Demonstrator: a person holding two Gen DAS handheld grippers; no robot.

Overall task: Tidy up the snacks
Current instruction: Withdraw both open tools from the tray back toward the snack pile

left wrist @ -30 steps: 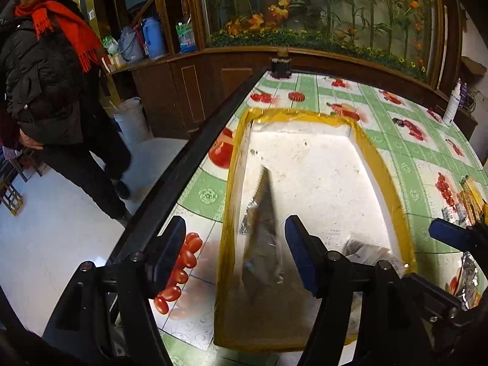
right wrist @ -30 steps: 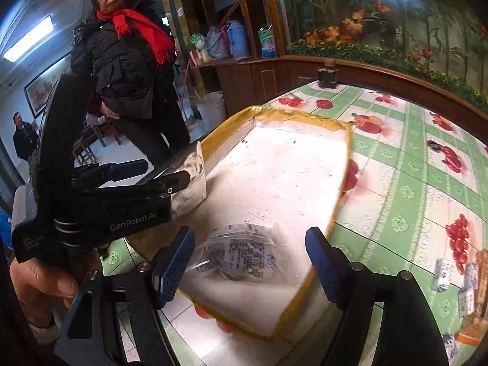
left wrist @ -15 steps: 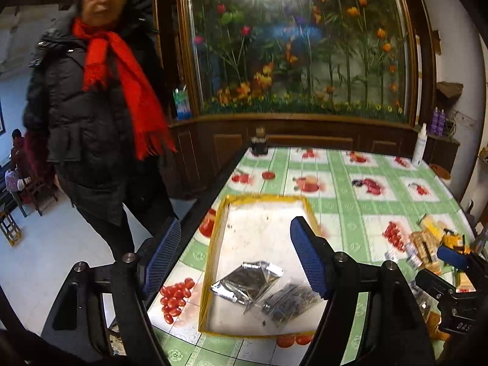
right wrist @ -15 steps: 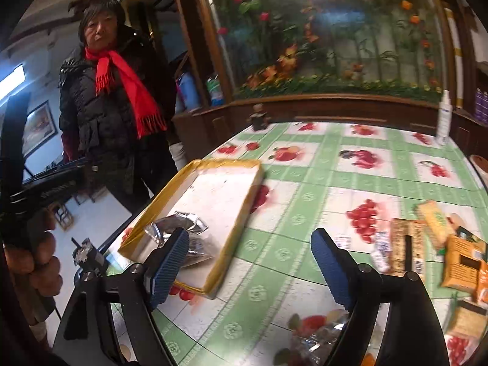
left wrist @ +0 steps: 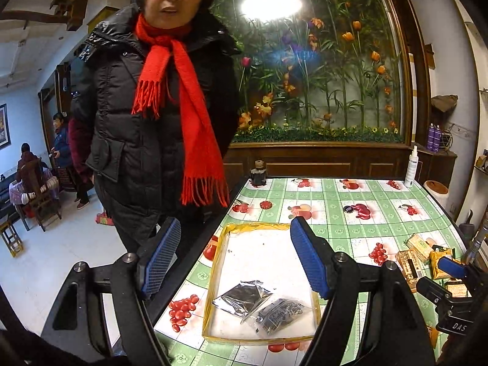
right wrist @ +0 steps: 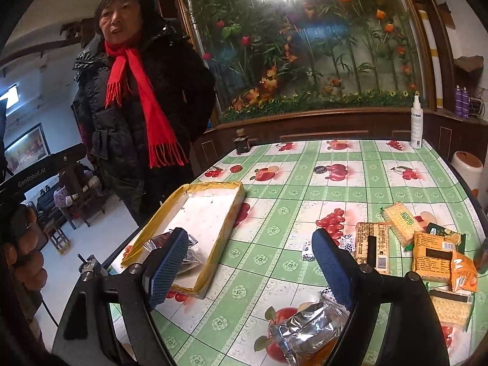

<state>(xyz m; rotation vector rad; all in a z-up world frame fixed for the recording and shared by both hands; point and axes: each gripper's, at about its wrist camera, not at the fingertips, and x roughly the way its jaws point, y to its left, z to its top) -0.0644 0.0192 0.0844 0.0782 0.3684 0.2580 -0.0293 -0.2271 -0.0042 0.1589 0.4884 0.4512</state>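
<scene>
The yellow-rimmed tray (left wrist: 217,270) lies on the green fruit-print tablecloth (left wrist: 341,222) near the table's left edge. Its white floor is bare at the far end; at the near end it holds two items, a silver foil packet (left wrist: 244,299) and a clear bag of dark pieces (left wrist: 282,314), the bag just right of the packet and overlapping it. The left gripper (left wrist: 233,257) hangs above the tray, released, jaws wide, having just been opening, with nothing between the pads. The right gripper (right wrist: 248,267) is likewise released and empty, its jaws having just been opening, over bare cloth right of the tray. A crumpled foil pouch (right wrist: 308,332) lies outside the tray on the near cloth. Further right, also outside the tray, a loose group of snack packs rests: a tan biscuit pack (right wrist: 372,247), an orange pack (right wrist: 432,253) and a cracker pack (right wrist: 398,218). A person in a black coat (left wrist: 146,128) stands at the table's left side.
</scene>
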